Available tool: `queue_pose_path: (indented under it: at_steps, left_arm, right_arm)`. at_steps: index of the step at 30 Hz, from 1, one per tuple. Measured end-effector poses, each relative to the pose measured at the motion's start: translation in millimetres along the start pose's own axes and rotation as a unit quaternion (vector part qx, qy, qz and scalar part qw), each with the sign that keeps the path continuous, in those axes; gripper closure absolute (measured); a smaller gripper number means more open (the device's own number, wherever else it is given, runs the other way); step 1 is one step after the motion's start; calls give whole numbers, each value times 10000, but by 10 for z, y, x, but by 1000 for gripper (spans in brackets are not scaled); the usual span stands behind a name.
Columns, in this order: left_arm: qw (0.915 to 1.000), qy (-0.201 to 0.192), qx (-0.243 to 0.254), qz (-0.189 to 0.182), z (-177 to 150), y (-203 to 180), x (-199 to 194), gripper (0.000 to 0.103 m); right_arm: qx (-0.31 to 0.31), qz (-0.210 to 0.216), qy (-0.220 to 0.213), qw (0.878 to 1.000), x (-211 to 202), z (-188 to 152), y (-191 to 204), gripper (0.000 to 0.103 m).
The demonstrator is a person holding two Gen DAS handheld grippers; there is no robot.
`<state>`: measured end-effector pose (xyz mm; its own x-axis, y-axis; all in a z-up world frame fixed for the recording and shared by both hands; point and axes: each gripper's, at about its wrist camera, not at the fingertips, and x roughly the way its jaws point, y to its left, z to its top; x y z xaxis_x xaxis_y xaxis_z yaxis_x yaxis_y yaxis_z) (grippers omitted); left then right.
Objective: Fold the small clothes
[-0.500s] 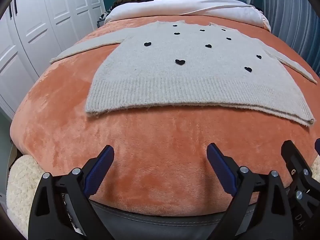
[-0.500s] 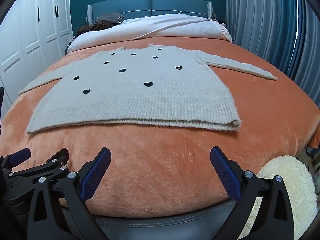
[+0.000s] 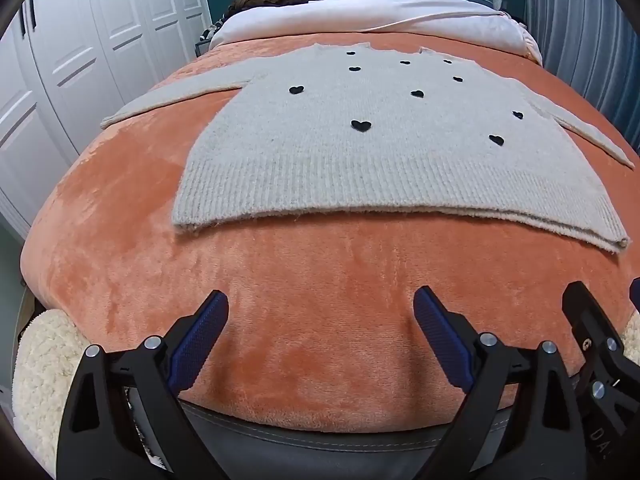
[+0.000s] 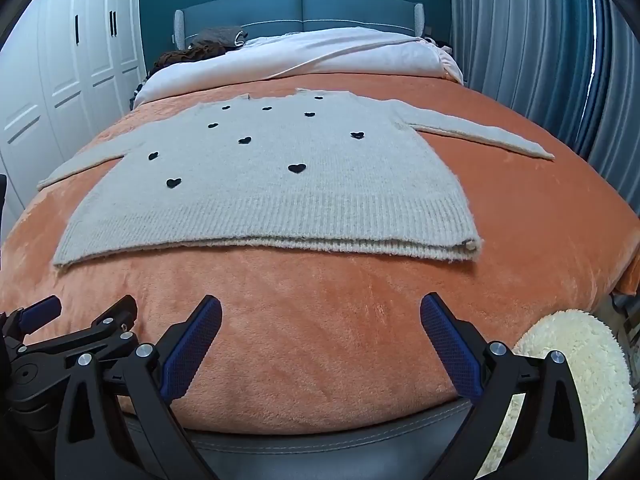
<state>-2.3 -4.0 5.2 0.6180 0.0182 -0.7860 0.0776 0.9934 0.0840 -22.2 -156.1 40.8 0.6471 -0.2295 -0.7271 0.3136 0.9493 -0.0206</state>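
Note:
A small grey knit sweater (image 3: 380, 148) with black hearts lies flat on the orange blanket (image 3: 304, 304), sleeves spread to both sides, hem toward me. It also shows in the right wrist view (image 4: 272, 196). My left gripper (image 3: 320, 320) is open and empty, above the blanket's near edge, well short of the hem. My right gripper (image 4: 320, 324) is open and empty, also short of the hem. The left gripper shows at the left edge of the right wrist view (image 4: 80, 324).
White wardrobe doors (image 3: 80, 60) stand to the left. Grey curtains (image 4: 540, 48) hang on the right. A white duvet (image 4: 320, 56) and dark clothes (image 4: 188, 56) lie at the bed's head. A cream fluffy rug (image 4: 576, 380) lies below the bed's foot.

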Motion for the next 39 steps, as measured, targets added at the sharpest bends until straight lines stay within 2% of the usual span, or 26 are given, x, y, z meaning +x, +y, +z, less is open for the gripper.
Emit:
queue_pose_path:
  at_steps: [39]
  left_arm:
    - [10000,-44,-17,83,-52,29,1,12]
  right_arm:
    - [-1,33,76,10000,37,-17,0,5]
